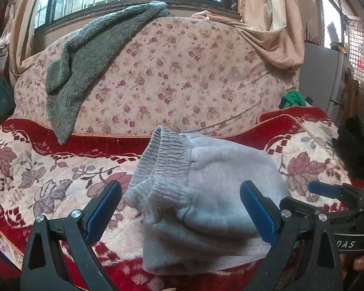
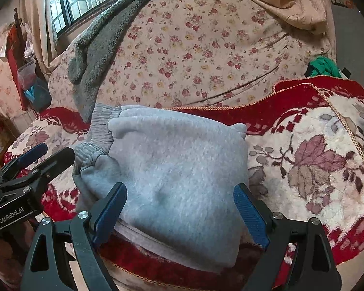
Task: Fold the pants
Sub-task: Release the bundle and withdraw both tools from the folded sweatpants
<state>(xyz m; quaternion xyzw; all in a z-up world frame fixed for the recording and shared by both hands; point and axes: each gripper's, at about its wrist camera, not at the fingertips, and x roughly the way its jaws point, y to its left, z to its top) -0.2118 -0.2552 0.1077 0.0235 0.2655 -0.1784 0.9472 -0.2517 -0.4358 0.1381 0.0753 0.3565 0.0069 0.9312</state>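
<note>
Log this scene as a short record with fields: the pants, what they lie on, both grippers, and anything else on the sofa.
pants: grey sweatpants, folded into a compact bundle, ribbed cuffs at one end
surface: red floral blanket on the sofa seat
left gripper: jaws open, holding nothing
right gripper: jaws open, holding nothing
other: grey fleece garment draped over the sofa back

1. Item: one pair of light grey fleece pants (image 2: 172, 169), fuzzy nap, with a ribbed elastic band (image 1: 162, 160) in slightly darker grey.
2. State: folded into a compact, thick, multi-layered bundle; layered edges show along its near side.
3. Pose: lying flat, ribbed band turned to the left end, bunched and slightly raised.
4. Location: on the red floral blanket (image 2: 303, 169), close to its front edge, well short of its right edge.
</note>
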